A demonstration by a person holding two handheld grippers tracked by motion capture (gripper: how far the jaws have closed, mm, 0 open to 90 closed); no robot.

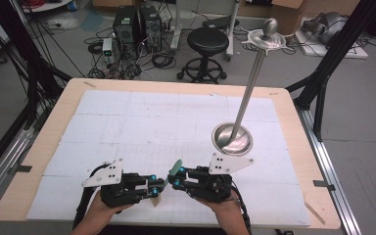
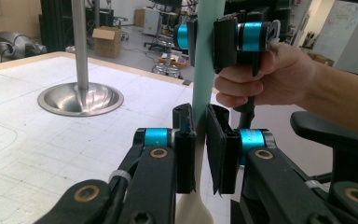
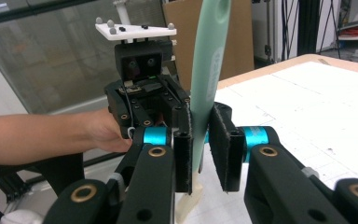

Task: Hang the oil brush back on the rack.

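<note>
Two grippers meet on one pale green plastic spatula handle (image 2: 204,60), long axis upright: left gripper (image 2: 200,144) clamped low, right gripper (image 3: 204,149) closing around it higher up.

I can read no text anywhere. The pale green spatula handle (image 3: 208,70) carries a faint grey imprint, too blurred for me to make out. The cardboard boxes (image 2: 107,40) behind show no legible print.

I see a slender mint-green utensil handle (image 3: 207,79) with a cream lower end (image 2: 193,210), standing near upright, near the steel stand base (image 1: 231,138), on its table-edge side, gripped between the jaws of both grippers.
</note>
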